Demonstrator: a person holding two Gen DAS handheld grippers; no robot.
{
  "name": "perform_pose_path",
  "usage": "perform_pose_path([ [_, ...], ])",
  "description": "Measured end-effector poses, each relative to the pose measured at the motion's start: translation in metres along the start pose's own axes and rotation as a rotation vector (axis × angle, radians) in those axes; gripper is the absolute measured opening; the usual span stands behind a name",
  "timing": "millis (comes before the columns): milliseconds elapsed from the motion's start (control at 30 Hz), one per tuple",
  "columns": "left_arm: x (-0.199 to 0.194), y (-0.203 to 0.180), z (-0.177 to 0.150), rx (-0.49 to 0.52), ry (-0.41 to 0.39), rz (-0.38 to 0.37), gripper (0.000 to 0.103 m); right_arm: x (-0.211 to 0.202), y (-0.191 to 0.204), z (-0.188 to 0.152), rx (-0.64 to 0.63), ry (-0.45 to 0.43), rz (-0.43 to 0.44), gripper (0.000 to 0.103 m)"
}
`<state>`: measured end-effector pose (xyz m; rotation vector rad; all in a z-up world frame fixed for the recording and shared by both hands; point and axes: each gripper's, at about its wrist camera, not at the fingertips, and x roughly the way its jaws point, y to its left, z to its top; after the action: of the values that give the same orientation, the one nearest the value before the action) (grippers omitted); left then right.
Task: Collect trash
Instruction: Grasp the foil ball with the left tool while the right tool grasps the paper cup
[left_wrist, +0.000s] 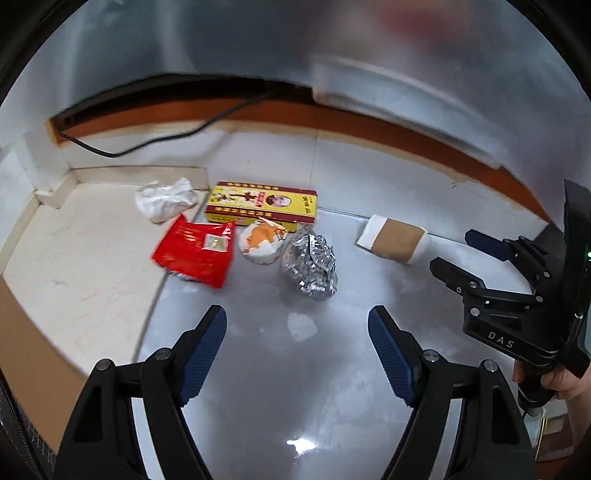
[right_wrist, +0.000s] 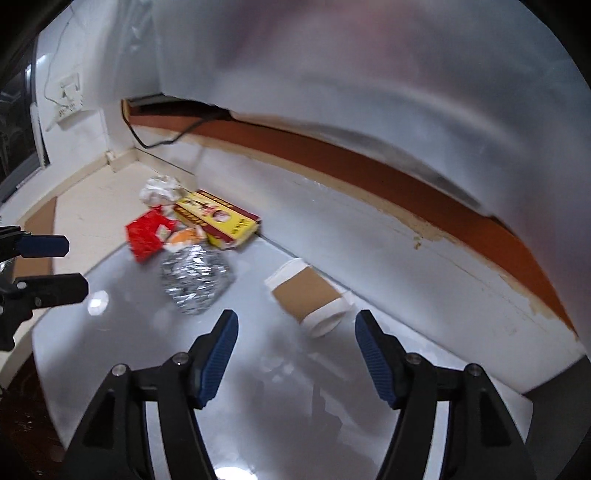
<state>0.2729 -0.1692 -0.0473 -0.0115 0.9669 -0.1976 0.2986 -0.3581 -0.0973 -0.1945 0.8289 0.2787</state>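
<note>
Trash lies in a cluster on the glossy grey floor near a wall corner. There is a crumpled foil ball (left_wrist: 309, 264) (right_wrist: 195, 278), a red wrapper (left_wrist: 195, 251) (right_wrist: 146, 236), a yellow and red box (left_wrist: 262, 203) (right_wrist: 218, 218), a round orange-and-white wrapper (left_wrist: 260, 242) (right_wrist: 184, 236), and crumpled white paper (left_wrist: 166, 199) (right_wrist: 160, 188). A paper cup with a brown sleeve (left_wrist: 395, 240) (right_wrist: 308, 295) lies on its side. My left gripper (left_wrist: 297, 328) stands open and empty, short of the foil ball. My right gripper (right_wrist: 295, 332) (left_wrist: 448, 249) is open and empty, just short of the cup.
A white wall with an orange-brown band (left_wrist: 332, 118) (right_wrist: 369, 158) runs behind the trash. A black cable (left_wrist: 147, 144) (right_wrist: 166, 138) hangs along it. Cream floor tiles (left_wrist: 81, 258) lie to the left. A hand (left_wrist: 554, 380) holds the right gripper's handle.
</note>
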Motion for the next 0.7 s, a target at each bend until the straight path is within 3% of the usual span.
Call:
perform_pose_path([
  [300, 0.069, -0.003, 0.024, -0.065, 0.077, 0.005, 0.077, 0.057, -0.011, 0.005, -0.062, 0.055, -0.042, 0.069],
  [700, 0.115, 0.002, 0.029, -0.141, 0.149, 0.005, 0.077, 0.098, -0.002, 0.006, -0.155, 0.118, -0.041, 0.069],
])
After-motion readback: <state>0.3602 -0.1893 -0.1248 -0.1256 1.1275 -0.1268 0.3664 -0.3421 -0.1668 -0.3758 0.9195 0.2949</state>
